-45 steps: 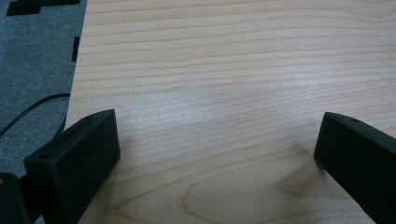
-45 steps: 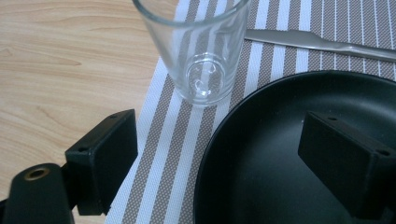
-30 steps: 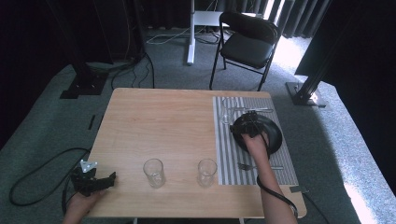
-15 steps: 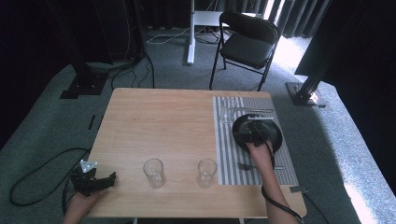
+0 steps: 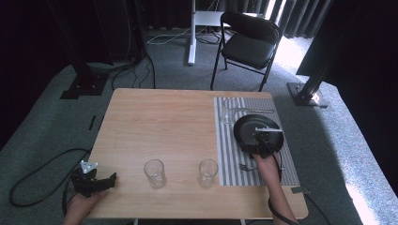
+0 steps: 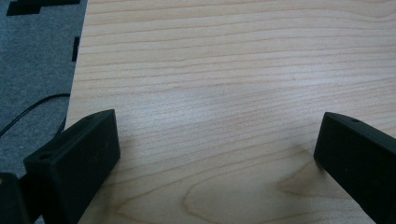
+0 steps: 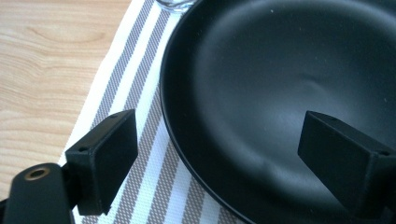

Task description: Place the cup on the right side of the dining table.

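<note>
While jaws gape, right gripper [image 7: 212,158] over black plate [image 7: 289,79]

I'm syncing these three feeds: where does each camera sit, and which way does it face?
High view: above the table's near edge, looking forward and down; both forearms, left claw, right claw.
Left gripper view: on the left claw, facing bare table; jaws apart.
Right gripper view: on the right claw, facing the black plate; jaws apart.
Shared: plate, striped mat.
</note>
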The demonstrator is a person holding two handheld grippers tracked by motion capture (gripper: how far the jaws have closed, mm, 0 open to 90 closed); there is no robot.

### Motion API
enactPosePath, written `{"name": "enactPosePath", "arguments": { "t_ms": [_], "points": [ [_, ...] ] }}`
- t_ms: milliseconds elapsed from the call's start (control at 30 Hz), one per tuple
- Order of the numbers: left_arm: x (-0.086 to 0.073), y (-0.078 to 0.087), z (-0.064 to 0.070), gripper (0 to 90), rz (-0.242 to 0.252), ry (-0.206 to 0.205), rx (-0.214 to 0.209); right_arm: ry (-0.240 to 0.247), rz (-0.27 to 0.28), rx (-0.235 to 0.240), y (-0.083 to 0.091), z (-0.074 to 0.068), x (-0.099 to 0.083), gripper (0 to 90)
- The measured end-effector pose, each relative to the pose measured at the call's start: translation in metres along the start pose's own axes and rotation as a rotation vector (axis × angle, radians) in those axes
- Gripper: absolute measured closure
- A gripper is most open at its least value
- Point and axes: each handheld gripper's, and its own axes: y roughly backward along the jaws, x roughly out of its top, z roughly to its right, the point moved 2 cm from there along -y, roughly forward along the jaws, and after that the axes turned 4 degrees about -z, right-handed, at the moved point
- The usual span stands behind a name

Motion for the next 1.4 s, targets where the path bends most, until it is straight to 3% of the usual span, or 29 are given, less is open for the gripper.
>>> {"name": "enactPosePath", "arguments": {
  "t_ms": [333, 967, 1400],
  "points": [
    [0.000, 0.000, 0.000, 0.6, 0.000, 0.000, 0.000, -0.009, 0.029, -0.011, 0.012, 0.007, -0.015, 11.5],
    [0.000, 0.000, 0.000, 0.6, 0.002, 0.002, 0.000, -0.064, 0.071, 0.008, 0.037, 0.021, -0.069, 11.5],
    [0.000, 0.000, 0.000, 0.6, 0.000, 0.002, 0.000, -0.071, 0.070, -0.048, 0.045, 0.025, -0.099, 11.5]
  ]
}}
